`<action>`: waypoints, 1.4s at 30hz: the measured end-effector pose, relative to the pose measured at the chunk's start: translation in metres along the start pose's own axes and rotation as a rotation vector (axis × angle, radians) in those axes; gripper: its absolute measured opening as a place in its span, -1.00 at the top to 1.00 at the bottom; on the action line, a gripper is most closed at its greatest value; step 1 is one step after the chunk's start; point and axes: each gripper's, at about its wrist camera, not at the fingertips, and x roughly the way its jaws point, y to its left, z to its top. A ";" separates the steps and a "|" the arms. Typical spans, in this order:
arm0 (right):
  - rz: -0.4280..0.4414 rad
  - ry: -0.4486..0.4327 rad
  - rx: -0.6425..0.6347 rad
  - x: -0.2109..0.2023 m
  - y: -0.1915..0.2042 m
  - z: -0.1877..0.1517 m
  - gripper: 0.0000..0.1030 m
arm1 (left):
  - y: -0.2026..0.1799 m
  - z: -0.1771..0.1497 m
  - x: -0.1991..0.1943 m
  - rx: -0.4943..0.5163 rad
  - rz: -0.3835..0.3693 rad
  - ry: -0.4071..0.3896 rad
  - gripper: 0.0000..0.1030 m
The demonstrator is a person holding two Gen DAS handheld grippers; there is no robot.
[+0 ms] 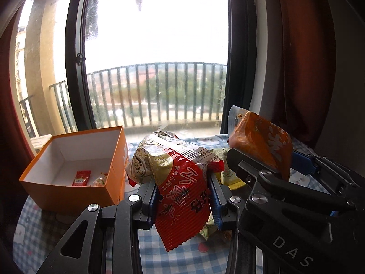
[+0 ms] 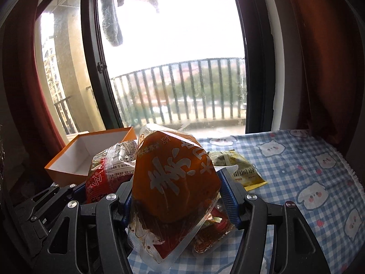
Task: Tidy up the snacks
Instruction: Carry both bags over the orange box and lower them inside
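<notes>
My left gripper [image 1: 183, 196] is shut on a red and beige noodle snack bag [image 1: 173, 178], held above the checked tablecloth. My right gripper [image 2: 176, 196] is shut on an orange sauce pouch [image 2: 173, 182] with white lettering; the pouch also shows in the left wrist view [image 1: 262, 143]. The two grippers are side by side, the right one just right of the left. An open orange box [image 1: 68, 194] stands to the left and holds a small red packet [image 1: 81, 178] and a small clear-wrapped snack [image 1: 100, 179]. The box also shows in the right wrist view [image 2: 68, 173].
A yellow snack packet [image 2: 246, 173] lies on the blue checked tablecloth [image 2: 308, 171] behind the right gripper. More small packets [image 2: 212, 228] lie under the held pouch. A window with a balcony railing stands behind the table; dark red curtains hang at both sides.
</notes>
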 end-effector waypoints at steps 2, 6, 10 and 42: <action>0.008 -0.011 -0.013 0.002 0.009 0.006 -0.27 | 0.007 0.003 -0.002 -0.007 0.011 -0.012 0.27; 0.028 -0.022 -0.032 0.010 0.025 0.017 -0.27 | 0.026 0.011 -0.004 -0.018 0.034 -0.029 0.27; 0.046 -0.030 -0.045 0.021 0.044 0.026 -0.27 | 0.044 0.017 -0.001 -0.028 0.054 -0.036 0.28; 0.297 0.135 -0.083 0.211 0.212 0.053 -0.27 | 0.236 0.020 0.093 -0.230 0.345 0.056 0.24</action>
